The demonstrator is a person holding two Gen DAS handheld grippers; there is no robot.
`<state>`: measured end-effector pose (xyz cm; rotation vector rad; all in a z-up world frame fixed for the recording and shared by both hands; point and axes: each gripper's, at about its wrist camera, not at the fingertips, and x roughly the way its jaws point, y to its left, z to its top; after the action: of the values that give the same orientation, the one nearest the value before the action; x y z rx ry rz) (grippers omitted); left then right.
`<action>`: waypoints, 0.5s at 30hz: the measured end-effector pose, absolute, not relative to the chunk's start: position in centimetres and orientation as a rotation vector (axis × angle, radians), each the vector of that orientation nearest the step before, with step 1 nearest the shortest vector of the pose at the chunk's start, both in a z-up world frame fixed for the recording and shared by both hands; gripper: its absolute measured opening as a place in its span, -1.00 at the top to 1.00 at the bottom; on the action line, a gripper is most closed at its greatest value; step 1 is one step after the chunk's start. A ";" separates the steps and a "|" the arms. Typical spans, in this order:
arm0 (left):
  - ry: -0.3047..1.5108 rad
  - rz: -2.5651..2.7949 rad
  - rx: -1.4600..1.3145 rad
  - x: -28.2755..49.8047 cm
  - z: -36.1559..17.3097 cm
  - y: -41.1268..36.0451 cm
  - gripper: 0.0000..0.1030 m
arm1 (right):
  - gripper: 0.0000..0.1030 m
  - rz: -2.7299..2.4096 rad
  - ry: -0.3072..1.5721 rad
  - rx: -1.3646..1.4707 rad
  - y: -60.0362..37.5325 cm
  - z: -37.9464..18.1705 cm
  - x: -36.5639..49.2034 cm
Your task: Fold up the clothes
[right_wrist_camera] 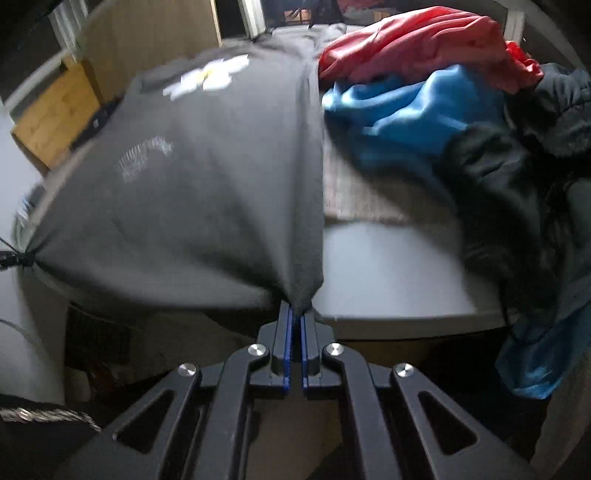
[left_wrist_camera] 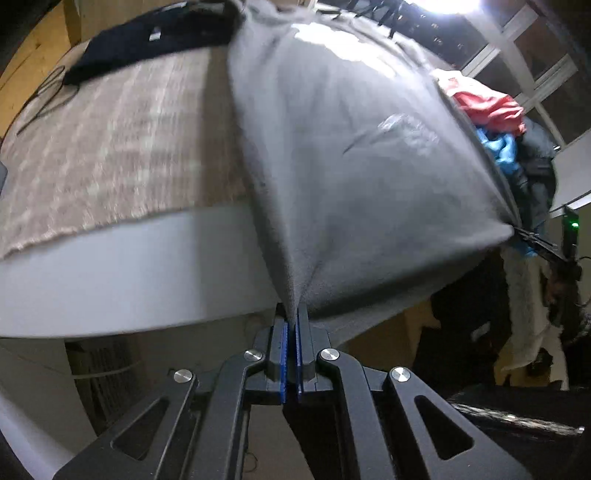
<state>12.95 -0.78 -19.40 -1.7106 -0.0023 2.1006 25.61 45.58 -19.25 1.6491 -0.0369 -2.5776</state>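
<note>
Stretching the grey printed cotton T-shirt off the bed's edge, the left gripper and right gripper pinch its hem corners, fingers closed. Tugging harder could drag the red-and-blue clothes heap down, or slip a corner free.

Shirt on table — pile right

A: Surface? Bed, white edge, beige woven cover on top.
B: Noted. Light?
A: Bright glare top right in left view; white-framed windows beside it, dark panes.
B: Furniture?
A: Wooden cabinet at left in right view; the floor is too dim to tell
</note>
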 end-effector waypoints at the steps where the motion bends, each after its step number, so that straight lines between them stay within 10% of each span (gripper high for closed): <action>1: 0.001 2.093 -1.716 13.1 -19.7 -0.7 0.94 | 0.93 -2.579 0.006 1.638 45.3 -19.2 25.5; 15: 0.083 2.280 -1.643 3.7 -7.8 -6.5 0.85 | 0.84 -2.618 0.002 1.426 45.8 -2.8 19.5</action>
<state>3.73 -6.51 -7.77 -1.6428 0.0833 2.2801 19.50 45.80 -2.82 1.4258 0.0019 -2.6178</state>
